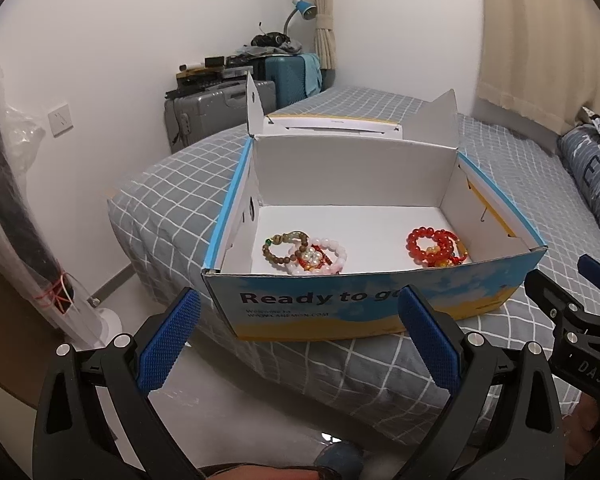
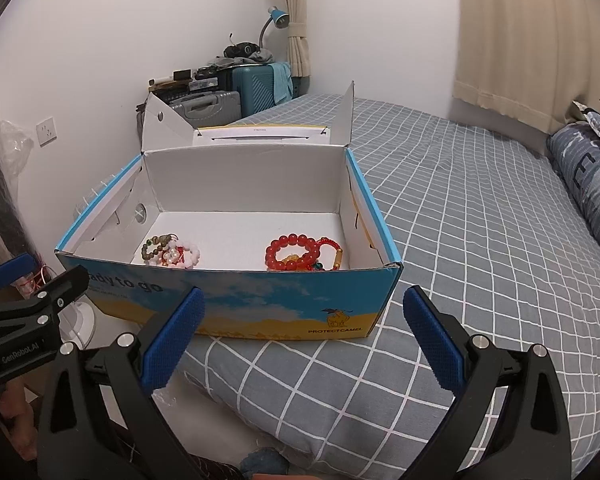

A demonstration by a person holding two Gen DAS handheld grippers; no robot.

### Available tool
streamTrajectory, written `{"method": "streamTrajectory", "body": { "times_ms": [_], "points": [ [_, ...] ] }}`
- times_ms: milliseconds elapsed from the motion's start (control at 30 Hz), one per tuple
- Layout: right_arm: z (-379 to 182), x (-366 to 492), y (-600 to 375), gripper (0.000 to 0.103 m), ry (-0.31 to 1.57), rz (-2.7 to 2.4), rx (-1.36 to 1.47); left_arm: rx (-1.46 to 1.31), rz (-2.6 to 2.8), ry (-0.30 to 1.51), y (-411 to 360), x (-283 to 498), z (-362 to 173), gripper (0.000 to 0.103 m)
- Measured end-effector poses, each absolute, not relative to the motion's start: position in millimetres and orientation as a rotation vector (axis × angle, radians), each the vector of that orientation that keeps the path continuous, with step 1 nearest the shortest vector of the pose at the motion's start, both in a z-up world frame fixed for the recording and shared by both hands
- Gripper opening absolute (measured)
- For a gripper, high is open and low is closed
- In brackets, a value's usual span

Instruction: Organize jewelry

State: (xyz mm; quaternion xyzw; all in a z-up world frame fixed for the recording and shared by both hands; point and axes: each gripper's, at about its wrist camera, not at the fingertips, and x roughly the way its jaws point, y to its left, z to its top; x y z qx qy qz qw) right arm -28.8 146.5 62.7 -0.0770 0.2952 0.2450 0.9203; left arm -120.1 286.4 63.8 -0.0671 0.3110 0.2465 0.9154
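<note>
The left gripper (image 1: 300, 336) and the right gripper (image 2: 304, 336) hang at the bottom of their frames, both spread wide and holding nothing. Beyond them, mid-frame, an open cardboard box (image 2: 260, 304) sits on the checked bedspread (image 2: 480, 240). Inside lie two heaps: mixed pink and brown bracelets (image 1: 306, 254) lower left, red bead bracelets (image 1: 436, 248) lower right. The sorting looks largely done; nothing lies loose outside.
</note>
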Motion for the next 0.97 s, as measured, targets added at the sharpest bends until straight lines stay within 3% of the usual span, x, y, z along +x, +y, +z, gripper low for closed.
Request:
{"method": "streamTrajectory", "body": {
  "times_ms": [967],
  "points": [
    [62.4,-29.1,146.7,0.095,0.608,0.505,-0.160,-0.136,0.494,0.645,283.9,-118.6,64.2,0.097]
  ]
}}
